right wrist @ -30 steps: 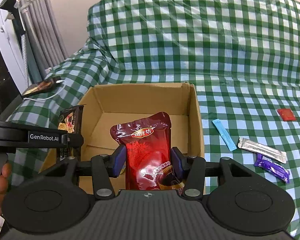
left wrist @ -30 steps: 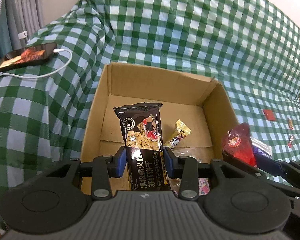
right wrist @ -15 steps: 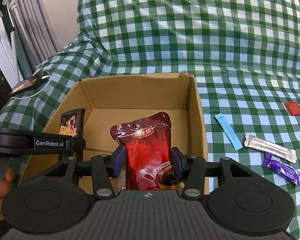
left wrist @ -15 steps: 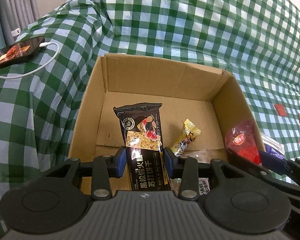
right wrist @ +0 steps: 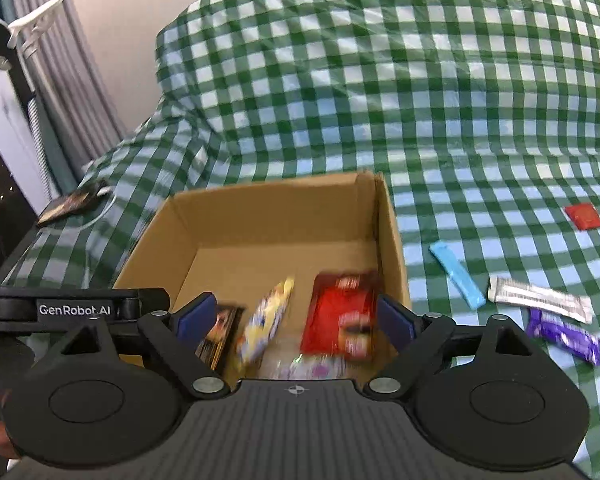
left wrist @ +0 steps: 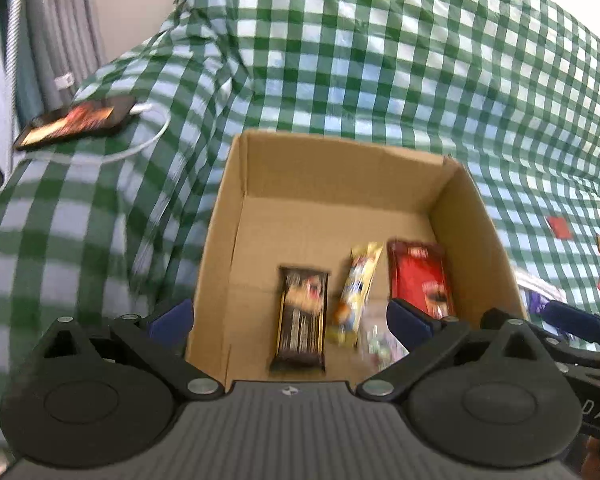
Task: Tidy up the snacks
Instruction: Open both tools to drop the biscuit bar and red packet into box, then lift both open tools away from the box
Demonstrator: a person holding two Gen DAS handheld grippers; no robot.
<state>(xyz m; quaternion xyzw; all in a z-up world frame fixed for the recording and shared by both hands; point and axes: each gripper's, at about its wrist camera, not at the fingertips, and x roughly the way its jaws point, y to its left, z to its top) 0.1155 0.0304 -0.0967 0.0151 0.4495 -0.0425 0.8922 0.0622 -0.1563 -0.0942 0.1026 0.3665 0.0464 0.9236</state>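
An open cardboard box [left wrist: 340, 168] [right wrist: 260, 208] sits on the green checked cloth. Inside lie a black cracker pack [left wrist: 302, 316] [right wrist: 218, 338], a yellow snack [left wrist: 356, 288] [right wrist: 266, 320], a red pouch [left wrist: 420, 280] [right wrist: 342, 314] and a clear packet [left wrist: 376, 344]. My left gripper [left wrist: 290, 320] is open and empty above the box's near edge. My right gripper [right wrist: 296, 320] is open and empty above the box too. Loose on the cloth to the right are a blue stick [right wrist: 456, 274], a silver bar [right wrist: 540, 298], a purple bar [right wrist: 564, 336] and a red sachet [right wrist: 584, 216].
A phone [left wrist: 74, 126] on a white cable [left wrist: 140, 146] lies on the cloth left of the box. Grey curtains [right wrist: 60, 92] and a stand hang at the far left. The other gripper's arm [right wrist: 72, 308] crosses the right wrist view's left side.
Both grippers have opened. The black cracker pack and the red pouch have dropped out of them and now lie in the box. Both grippers have pulled up and back.
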